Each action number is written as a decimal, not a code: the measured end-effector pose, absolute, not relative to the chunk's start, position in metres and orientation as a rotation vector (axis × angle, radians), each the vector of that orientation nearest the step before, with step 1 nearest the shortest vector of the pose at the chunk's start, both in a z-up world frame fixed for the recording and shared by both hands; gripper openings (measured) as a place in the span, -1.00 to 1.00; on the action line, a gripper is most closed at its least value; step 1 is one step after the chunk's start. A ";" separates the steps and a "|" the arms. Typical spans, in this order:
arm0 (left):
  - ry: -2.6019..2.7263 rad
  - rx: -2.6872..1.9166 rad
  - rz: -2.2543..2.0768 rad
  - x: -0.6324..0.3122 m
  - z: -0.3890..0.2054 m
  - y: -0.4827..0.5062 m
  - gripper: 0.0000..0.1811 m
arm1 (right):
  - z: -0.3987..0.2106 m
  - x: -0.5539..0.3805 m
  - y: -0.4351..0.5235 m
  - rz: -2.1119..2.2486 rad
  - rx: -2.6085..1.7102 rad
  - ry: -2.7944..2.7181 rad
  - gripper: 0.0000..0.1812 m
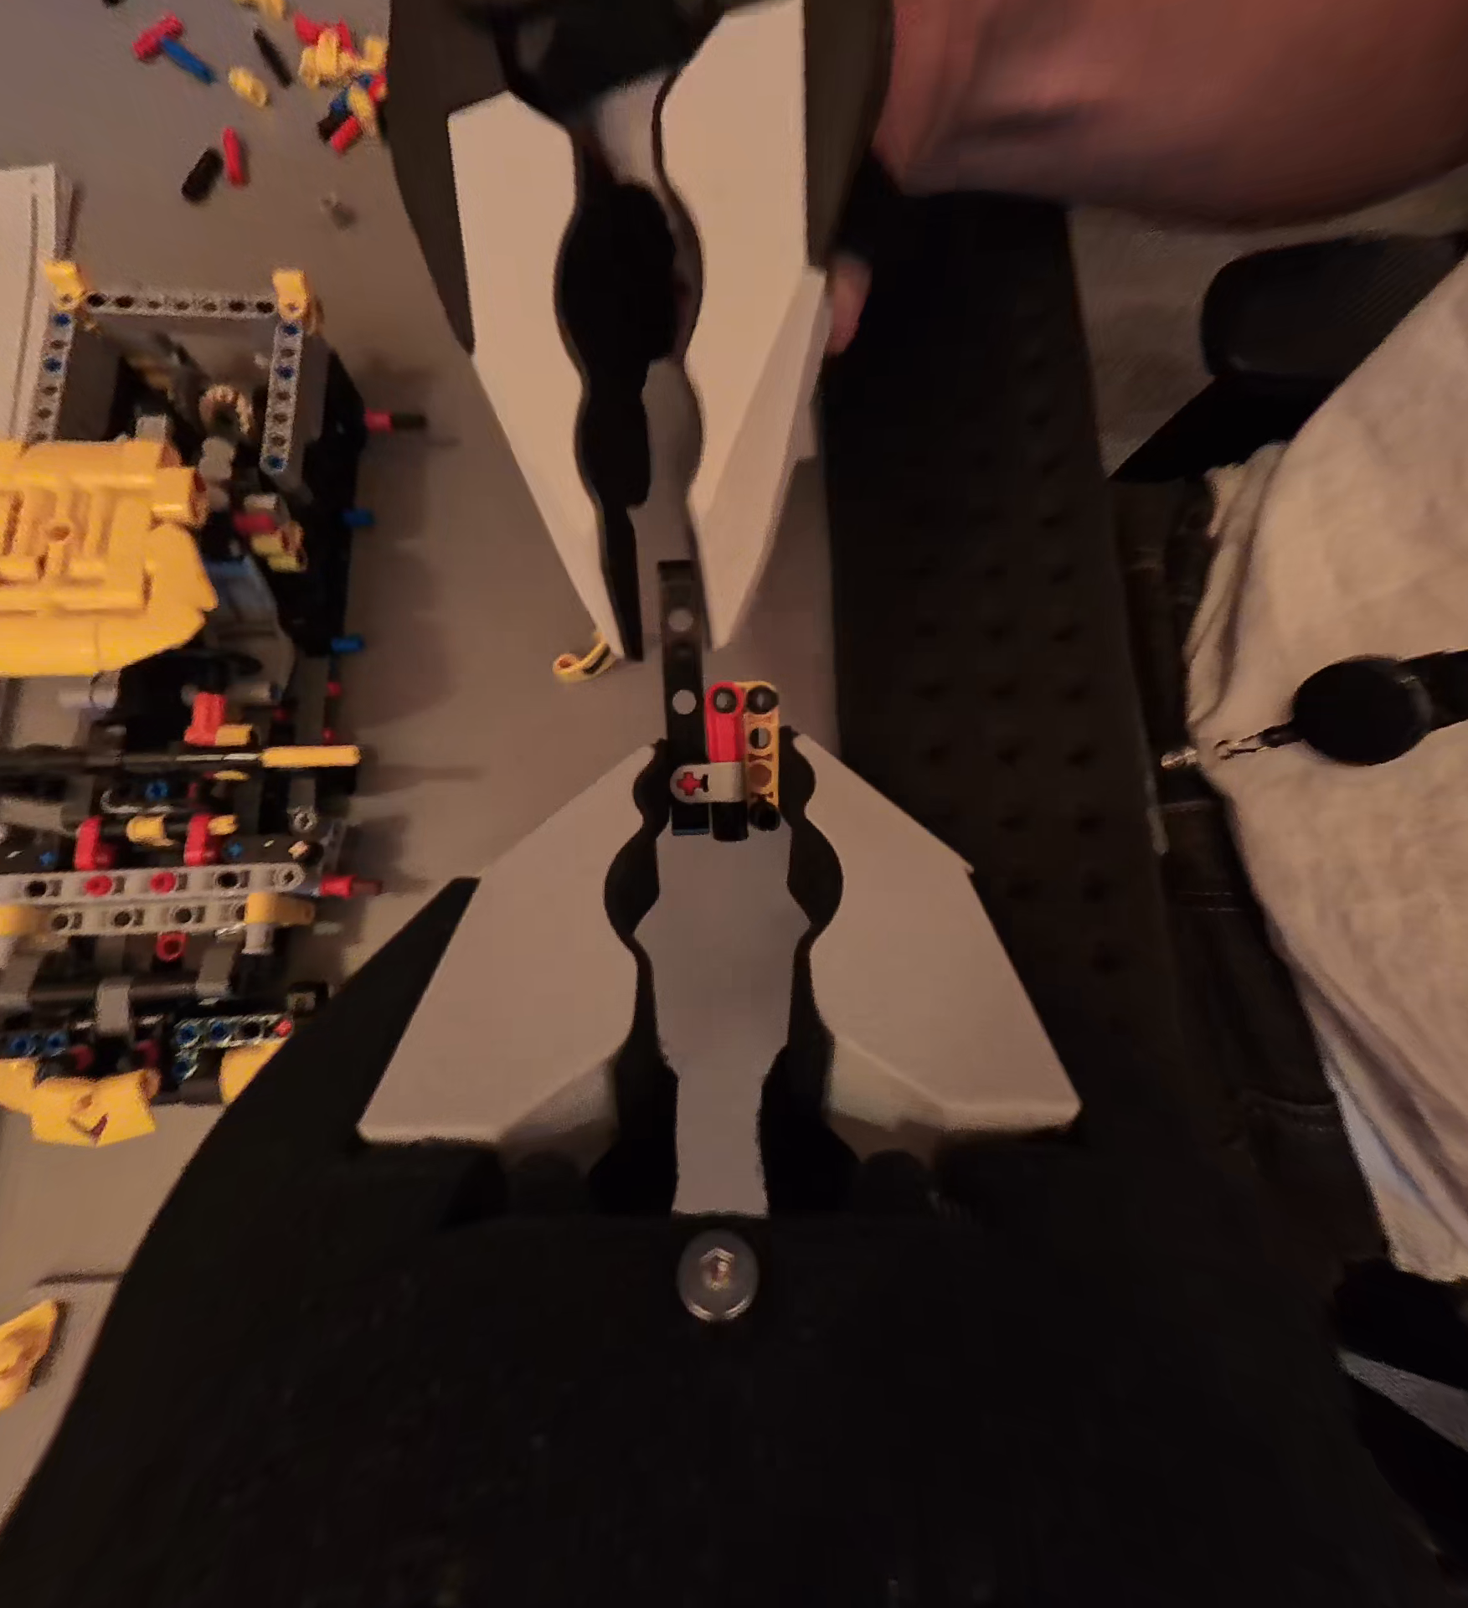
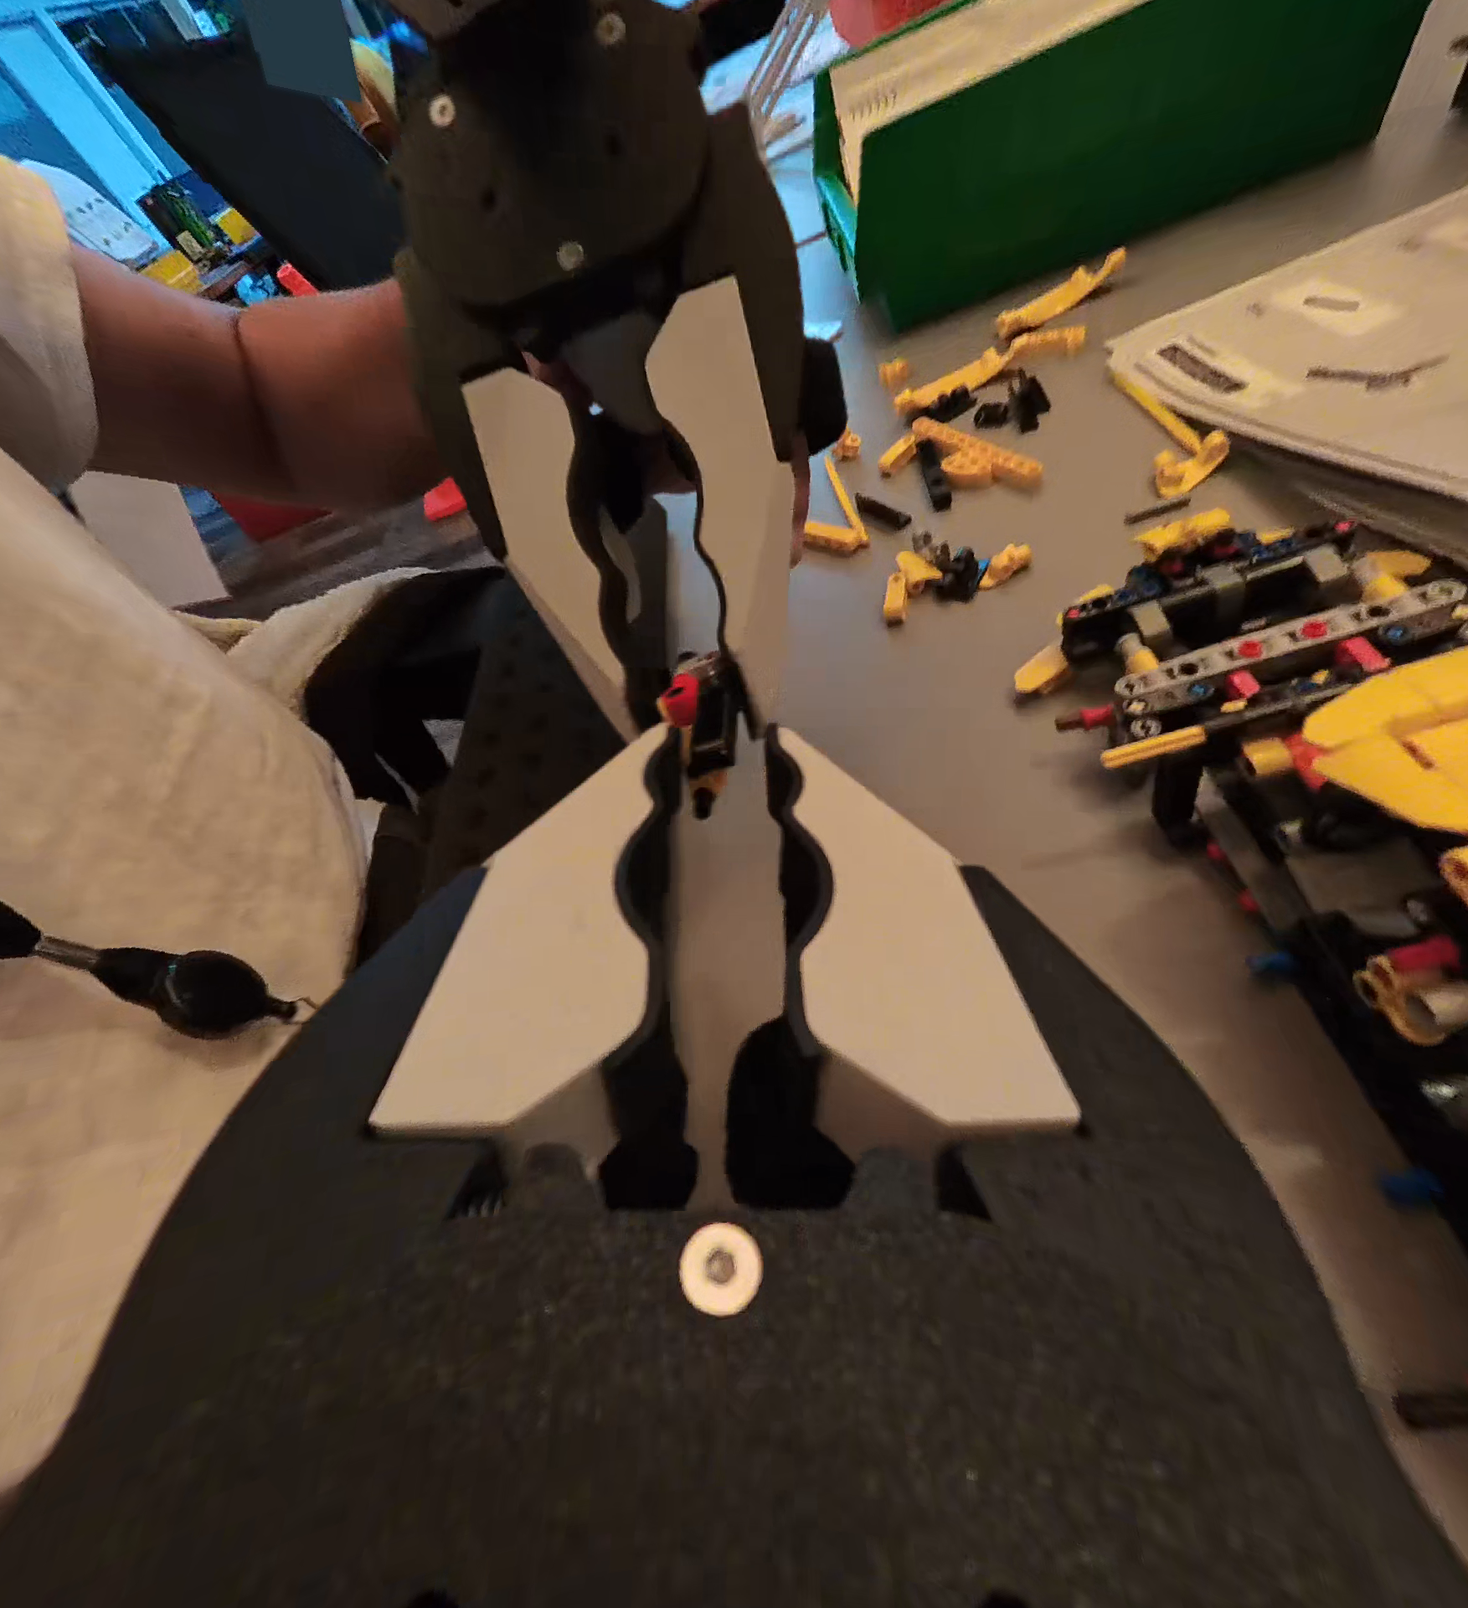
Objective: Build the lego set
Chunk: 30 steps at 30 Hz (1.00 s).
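Your two grippers meet tip to tip over the table's (image 1: 469, 487) edge, the small beam assembly (image 1: 726, 761) between them. In the right wrist view, the half-built model (image 2: 1287, 687) sits right (loose pieces (image 2: 956, 435) behind it), the instruction booklets (image 2: 1356, 365) farther back.

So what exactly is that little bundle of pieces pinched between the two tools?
The small sub-assembly is a cluster of plastic beams: a long black beam with holes, a red one, a yellow-orange one, plus a short light grey piece crossing them with a red end. It is held above the table, near its edge. The left tool grips its lower end, and the right tool meets the black beam's far end; whether it is clamped there is unclear.
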<state>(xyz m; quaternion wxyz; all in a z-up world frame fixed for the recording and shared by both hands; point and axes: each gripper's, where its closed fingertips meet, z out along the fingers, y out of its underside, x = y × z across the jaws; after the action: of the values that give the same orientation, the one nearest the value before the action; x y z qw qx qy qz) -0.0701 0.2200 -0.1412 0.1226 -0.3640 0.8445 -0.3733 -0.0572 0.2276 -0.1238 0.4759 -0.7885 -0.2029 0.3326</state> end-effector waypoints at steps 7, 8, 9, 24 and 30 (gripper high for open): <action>2.193 -1.232 -1.491 -0.059 -0.108 0.229 -0.55 | -0.100 -0.045 0.233 0.939 -1.790 -0.320 -0.93; 2.069 -1.292 -1.606 -0.055 -0.101 0.237 -0.54 | -0.095 -0.037 0.236 1.004 -1.744 -0.233 -0.92; 1.954 -1.346 -1.753 -0.053 -0.094 0.241 -0.54 | -0.091 -0.031 0.238 1.069 -1.698 -0.163 -0.93; 1.640 -1.443 -2.100 -0.051 -0.104 0.234 -0.84 | -0.097 -0.031 0.249 1.100 -1.685 -0.100 -0.92; 1.536 -1.479 -2.005 -0.047 -0.109 0.257 -0.84 | -0.158 0.003 0.221 0.547 -2.105 -0.410 -0.75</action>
<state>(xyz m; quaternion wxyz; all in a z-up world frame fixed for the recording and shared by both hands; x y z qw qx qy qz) -0.0474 0.2567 -0.1089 0.1072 -0.5024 0.5217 -0.6812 0.0026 0.2209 -0.1584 0.4478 -0.8504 -0.1657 0.2211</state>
